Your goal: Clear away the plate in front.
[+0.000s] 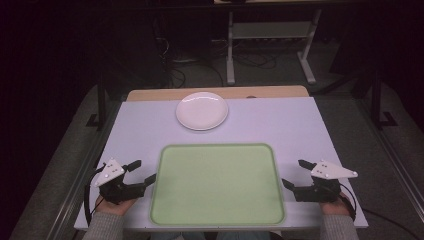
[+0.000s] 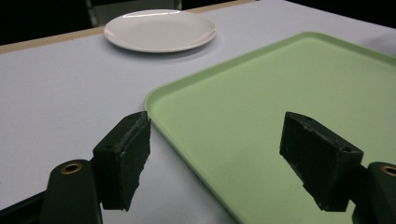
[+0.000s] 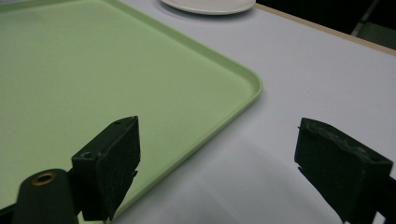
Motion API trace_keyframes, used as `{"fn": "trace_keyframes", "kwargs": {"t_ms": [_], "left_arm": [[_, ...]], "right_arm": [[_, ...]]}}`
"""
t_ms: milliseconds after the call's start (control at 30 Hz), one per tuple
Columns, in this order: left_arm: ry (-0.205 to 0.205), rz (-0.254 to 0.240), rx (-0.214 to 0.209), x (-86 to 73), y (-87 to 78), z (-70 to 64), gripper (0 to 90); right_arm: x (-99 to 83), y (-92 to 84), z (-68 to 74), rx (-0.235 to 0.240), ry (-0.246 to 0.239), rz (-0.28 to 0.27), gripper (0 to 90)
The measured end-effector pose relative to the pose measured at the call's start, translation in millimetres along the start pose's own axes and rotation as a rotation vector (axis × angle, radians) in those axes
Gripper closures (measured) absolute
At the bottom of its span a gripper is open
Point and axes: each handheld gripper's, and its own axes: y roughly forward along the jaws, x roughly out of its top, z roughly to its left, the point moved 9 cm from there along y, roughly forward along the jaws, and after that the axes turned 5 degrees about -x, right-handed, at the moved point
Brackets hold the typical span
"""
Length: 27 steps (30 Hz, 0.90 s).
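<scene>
A big white table [image 1: 280,125] is sitting under everything. On it, a green tray [image 1: 218,182] is lying flat at the 6 o'clock side, and nothing is resting in it. The tray is looking light and stiff, with a smooth floor that is probably slippery. Its raised rim is the best place to pinch, one claw on each short side.

A white plate [image 1: 202,110] is sitting at 12 o'clock from the tray, a little apart from it. It is looking hard and shiny, so it is likely breaking if dropped, and probably sliding in a weak grip. Its thin edge is the only place to grab.

The left gripper [image 1: 139,171] is waiting at 9 o'clock of the tray, jaws spread wide, holding nothing. One jaw is hanging over the tray's corner. The right gripper [image 1: 295,173] is waiting at 3 o'clock, also spread wide and holding nothing.

I am seeing no words, brands or labels anywhere.
</scene>
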Motion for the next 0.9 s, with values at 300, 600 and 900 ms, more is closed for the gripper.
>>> {"fn": "trace_keyframes", "kwargs": {"t_ms": [300, 600, 900], "left_arm": [[-0.004, 0.024, -0.017, -1.3, 6.3, -3.4, 24.6], [-0.001, 0.022, -0.039, 6.3, 9.9, -10.0, 24.4], [-0.002, 0.039, -0.051, 9.4, 17.5, -11.4, 24.4]], "right_arm": [[-0.4, 0.6, -0.3, -0.002, -0.005, -0.002, 13.3], [-0.5, 1.9, -1.3, -0.011, 0.003, 0.0, 13.3], [0.2, 0.5, -3.2, -0.019, 0.012, -0.009, 13.3]]}}
